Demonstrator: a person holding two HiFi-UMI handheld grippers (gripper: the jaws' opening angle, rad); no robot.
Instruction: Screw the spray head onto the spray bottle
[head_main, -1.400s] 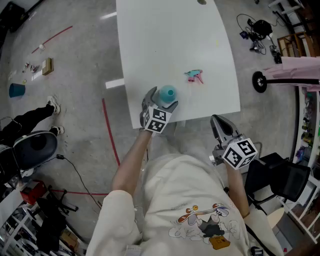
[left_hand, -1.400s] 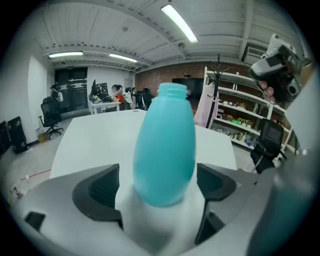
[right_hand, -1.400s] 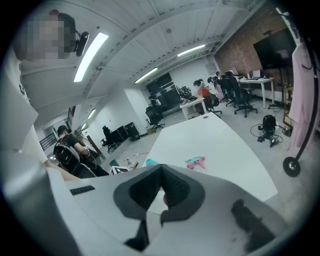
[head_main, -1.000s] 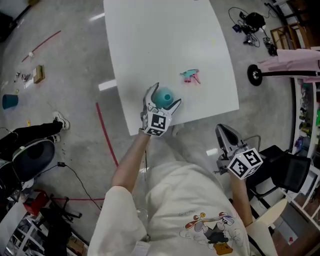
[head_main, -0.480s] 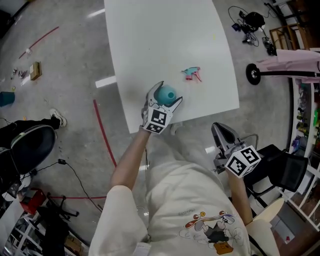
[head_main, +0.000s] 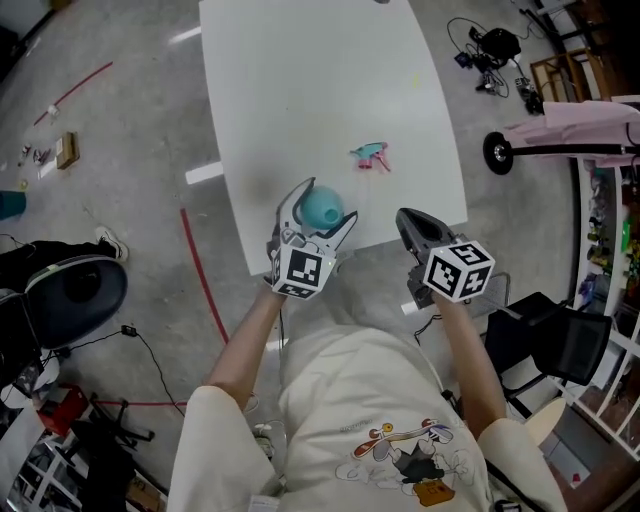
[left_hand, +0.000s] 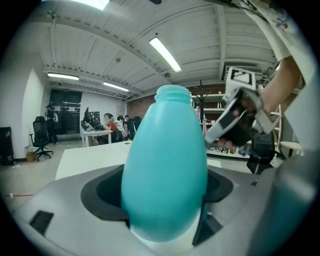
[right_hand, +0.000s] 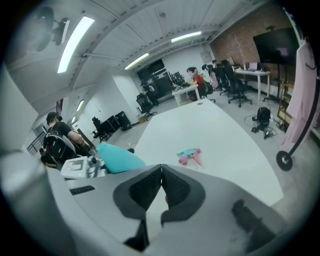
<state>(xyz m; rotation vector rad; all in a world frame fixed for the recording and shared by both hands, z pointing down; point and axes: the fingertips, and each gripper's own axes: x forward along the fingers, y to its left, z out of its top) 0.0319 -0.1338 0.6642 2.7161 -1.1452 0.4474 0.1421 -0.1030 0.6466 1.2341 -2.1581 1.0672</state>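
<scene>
Found bottle (left_hand: 165, 170) clamped in left gripper (head_main: 327, 203), jaws wide, just closed in, near table's (head_main: 300, 80) front edge. Found right gripper (head_main: 408, 220) shut, empty; head (head_main: 369, 155) lying mid-table. Could slip under twisting: smooth, tapered body.

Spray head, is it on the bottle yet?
No, the spray head lies loose on the table, apart from the teal bottle.

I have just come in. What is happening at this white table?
A person works with a gripper in each hand. The left gripper, whose jaws have just been closing, holds the teal spray bottle over the near edge of the table. The right gripper is shut and empty beside it. The spray head lies on the table, not yet picked up.
</scene>
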